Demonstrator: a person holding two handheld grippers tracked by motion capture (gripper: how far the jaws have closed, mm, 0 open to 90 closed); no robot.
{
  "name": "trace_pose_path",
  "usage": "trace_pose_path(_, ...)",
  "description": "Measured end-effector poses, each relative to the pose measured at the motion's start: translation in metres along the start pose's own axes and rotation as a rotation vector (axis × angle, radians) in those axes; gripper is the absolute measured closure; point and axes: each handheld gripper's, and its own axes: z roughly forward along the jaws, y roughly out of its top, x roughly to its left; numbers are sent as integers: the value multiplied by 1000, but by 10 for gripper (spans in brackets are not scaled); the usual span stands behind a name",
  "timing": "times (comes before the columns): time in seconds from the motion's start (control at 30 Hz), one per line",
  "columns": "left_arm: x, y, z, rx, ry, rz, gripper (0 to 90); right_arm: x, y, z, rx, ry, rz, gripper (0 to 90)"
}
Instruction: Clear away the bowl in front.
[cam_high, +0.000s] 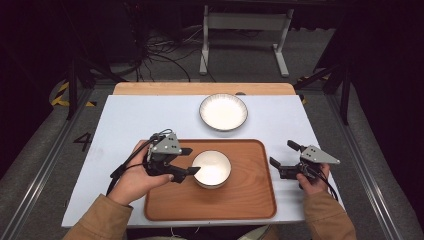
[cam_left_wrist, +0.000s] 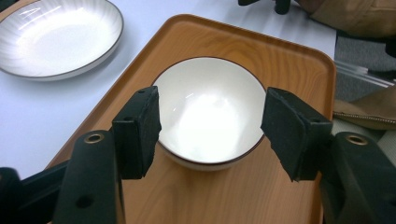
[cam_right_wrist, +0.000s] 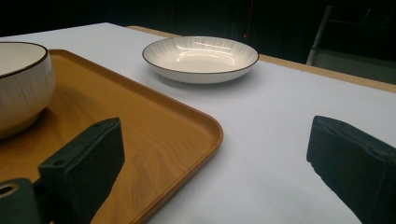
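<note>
A: How many dishes are there?

B: One deep white bowl with a dark rim (cam_high: 212, 168) on the one wooden tray (cam_high: 250, 200), and one shallow white plate (cam_high: 223, 111) behind on the white table (cam_high: 125, 120).

A: And the grippers?

B: The left gripper (cam_high: 189, 161) is wide open; its jaws stand on both sides of the bowl, with the near jaw close against its rim. The right gripper (cam_high: 284, 154), also open, holds nothing, low beside the tray.

1. A dark figure "4" (cam_high: 81, 141) is painted on the grey floor, left of the table and well to the left of the left gripper (cam_high: 187, 161).
2. Yellow and black hazard stripes (cam_high: 61, 94) mark the floor farther away on that same side; they carry no lettering.
3. No other writing, label or brand can be read.
</note>
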Motion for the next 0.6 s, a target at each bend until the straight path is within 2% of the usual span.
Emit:
trace_pose_path(0.23,8,-17,-12,-71,30,-47,289,0,-2,-3,-39,6,-2,61)
trace_pose_path(0.6,15,-43,-23,-161,90,-78,133,2,-3,-7,-78,20,-29,52)
